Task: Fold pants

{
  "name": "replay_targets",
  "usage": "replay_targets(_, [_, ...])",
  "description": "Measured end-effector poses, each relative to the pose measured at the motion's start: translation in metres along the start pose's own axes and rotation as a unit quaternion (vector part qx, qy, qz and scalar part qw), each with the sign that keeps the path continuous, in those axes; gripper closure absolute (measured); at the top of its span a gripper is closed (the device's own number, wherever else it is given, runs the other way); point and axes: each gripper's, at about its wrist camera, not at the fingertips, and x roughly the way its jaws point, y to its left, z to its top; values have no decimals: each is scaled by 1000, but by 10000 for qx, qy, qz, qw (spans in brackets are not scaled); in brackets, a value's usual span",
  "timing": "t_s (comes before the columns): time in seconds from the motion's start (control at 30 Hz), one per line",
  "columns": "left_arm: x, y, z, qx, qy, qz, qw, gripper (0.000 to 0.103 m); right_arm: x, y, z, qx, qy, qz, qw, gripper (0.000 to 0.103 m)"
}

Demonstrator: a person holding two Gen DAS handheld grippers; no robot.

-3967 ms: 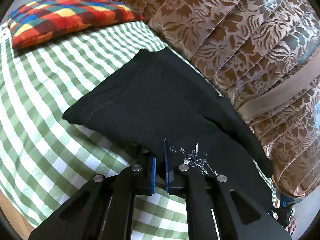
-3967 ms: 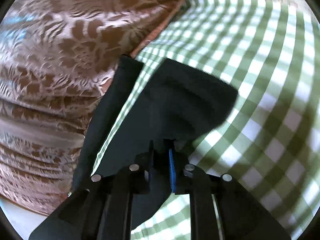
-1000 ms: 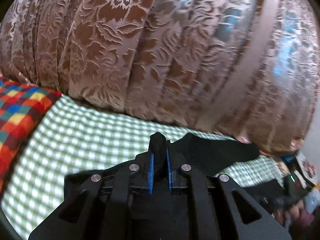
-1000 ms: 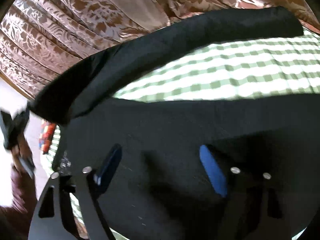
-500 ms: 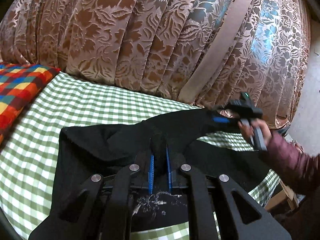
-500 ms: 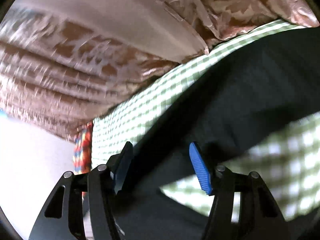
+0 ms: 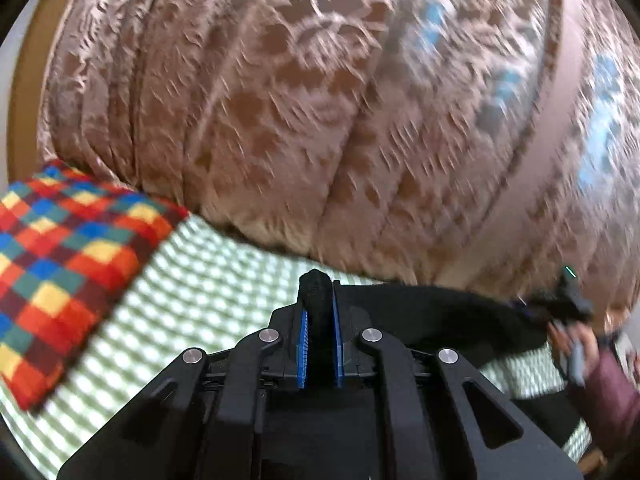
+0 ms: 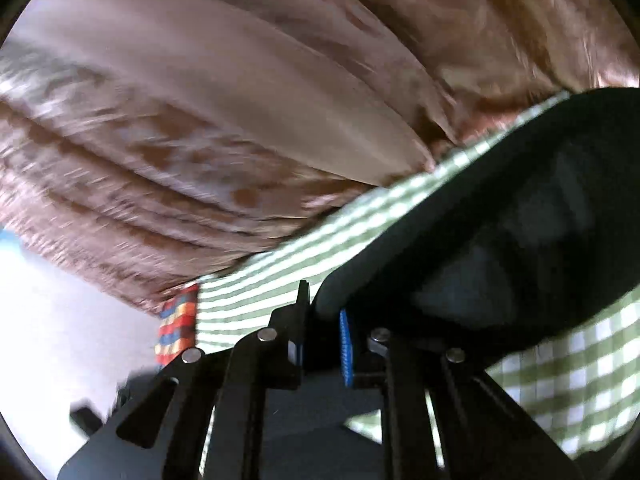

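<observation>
Black pants (image 7: pixel 432 312) fill the bottom of both views, lying on a green-checked sheet (image 7: pixel 192 304). I have my left claw (image 7: pixel 319 354) aimed slightly downward at lower centre of its frame, blue pads clamped on a raised fold of the pants. My right claw (image 8: pixel 324 344) tilts down more steeply; its jaws are closing, with a pants edge between the pads. Only the left view shows that right claw from outside: small and blurred at mid-right (image 7: pixel 560 304), at the far end of the stretched cloth, with a hand (image 7: pixel 576 344) and maroon sleeve (image 7: pixel 612 404) behind it. It also shows a checked pillow (image 7: pixel 60 272) large at left; the right view catches just a sliver (image 8: pixel 178 332). Brown patterned curtains (image 7: pixel 320 120) fill the top of both.
</observation>
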Motion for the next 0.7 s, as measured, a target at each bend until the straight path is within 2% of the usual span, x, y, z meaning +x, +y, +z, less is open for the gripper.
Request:
replay_targets(0.07, [-1,4,7,-43,-46,33,10000,94,-31,15,-20,-354,-115,224,9991,91])
replay_targets(0.13, [-9,11,1,-60,15,68,10000,94,-57,23,-46,-645,-98,404,9970,91])
replay_targets(0.27, [-33,39,-38,-384,342,92,9986,94,-81,21,-109,-881,288,557,9941,91])
replay_targets(0.37, [-45,53,-76,-640,653,178,9957,94,-78,9,-155,-899,696,350,9929,91])
replay_targets(0.47, [-53,69,-115,-1036,1032,365,9886,89,-65,-14,-191,-698,1048,124,9920,91])
replay_targets(0.53, [-62,85,-136,-1665,1162,240,9789,78,-54,-26,-205,-590,1193,-13,9911,92])
replay_targets(0.63, [-77,99,-155,-2349,1182,129,9647,77,-48,-37,-212,-555,1272,-159,9902,93])
replay_targets(0.67, [-82,103,-159,-2611,1177,9,9581,73,-46,-40,-212,-528,1272,-165,9903,93])
replay_targets(0.7, [-85,106,-161,-2794,1146,-100,9532,61,-47,-40,-212,-519,1267,-165,9904,93])
